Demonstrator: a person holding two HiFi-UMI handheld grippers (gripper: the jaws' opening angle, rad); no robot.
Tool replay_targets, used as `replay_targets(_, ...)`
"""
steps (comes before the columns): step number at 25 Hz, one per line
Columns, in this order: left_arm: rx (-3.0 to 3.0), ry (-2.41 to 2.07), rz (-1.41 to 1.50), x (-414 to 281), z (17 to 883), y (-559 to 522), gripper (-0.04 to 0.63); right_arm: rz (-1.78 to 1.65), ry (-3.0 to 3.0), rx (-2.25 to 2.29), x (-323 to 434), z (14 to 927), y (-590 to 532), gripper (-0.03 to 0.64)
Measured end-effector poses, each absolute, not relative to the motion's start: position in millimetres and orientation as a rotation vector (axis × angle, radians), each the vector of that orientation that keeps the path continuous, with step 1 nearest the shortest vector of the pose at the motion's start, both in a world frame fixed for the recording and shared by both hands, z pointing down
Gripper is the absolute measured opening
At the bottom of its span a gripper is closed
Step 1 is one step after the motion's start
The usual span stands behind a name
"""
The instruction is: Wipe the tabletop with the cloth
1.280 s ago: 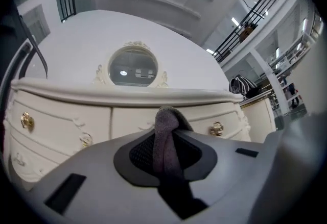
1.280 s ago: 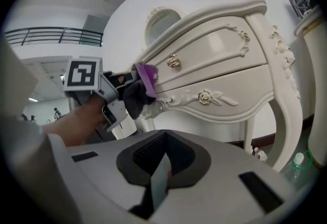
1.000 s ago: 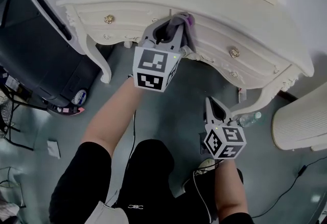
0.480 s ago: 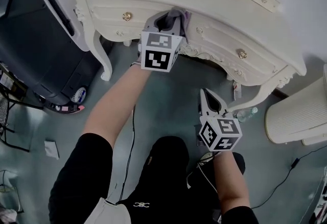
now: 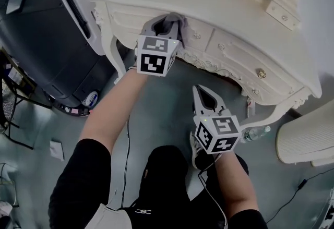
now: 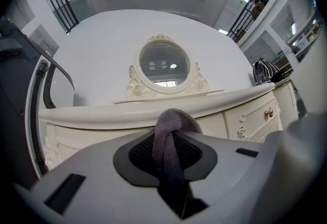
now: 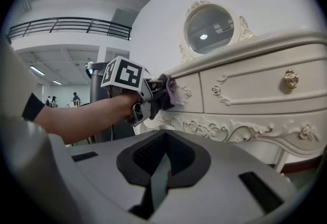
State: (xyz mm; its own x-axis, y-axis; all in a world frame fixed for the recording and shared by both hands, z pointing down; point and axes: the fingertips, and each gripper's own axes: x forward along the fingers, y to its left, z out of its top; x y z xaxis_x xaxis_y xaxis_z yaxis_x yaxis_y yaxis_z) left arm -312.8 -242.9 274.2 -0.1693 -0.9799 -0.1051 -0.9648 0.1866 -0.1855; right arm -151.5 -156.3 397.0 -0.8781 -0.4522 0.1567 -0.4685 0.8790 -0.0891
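Hidden: cloth (image 6: 171, 139) mostly buried between the left jaws; only one twisted fold shows past the tips.
Left gripper (image 5: 169, 20): jaws clamped on the cloth; tabletop (image 5: 219, 1) edge just beyond and above the tips.
Right gripper (image 5: 200, 91): jaws closed, nothing between them; well apart from the tabletop.
Count: two grippers, one cloth, one oval mirror (image 6: 164, 64).

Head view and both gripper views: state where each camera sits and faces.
Head view: on the person's head, steeply down onto the cream carved dressing table; forearms, black-clad legs, left gripper, right gripper show.
Left gripper view: on that gripper, along jaws shut on the grey-purple cloth, toward the oval mirror.
Right gripper view: on that gripper, jaws shut, empty, facing the drawer fronts; left forearm shows.
Shared: head and right gripper views both show the left gripper holding the cloth.
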Motion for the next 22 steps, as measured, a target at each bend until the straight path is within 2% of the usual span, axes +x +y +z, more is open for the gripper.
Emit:
replay_targets(6, -1.829, 2.326, -0.117, -367, 270, -221, 0.074, 0.234, -2.980, 0.507, -214, 401, -151, 0.002)
replay_targets(12, -1.824, 2.299, -0.095, -391, 268, -203, 0.080, 0.274, -2.981, 0.346, -263, 414, -139, 0.002)
replay_targets(16, -1.794, 2.316, -0.020, -406, 265, -189, 0.078, 0.253, -2.981, 0.282, -284, 417, -140, 0.002)
replay_targets(22, -1.609, 2.407, -0.068, -453, 264, -166, 0.077, 0.364, -2.962, 0.226, -306, 426, -142, 0.002)
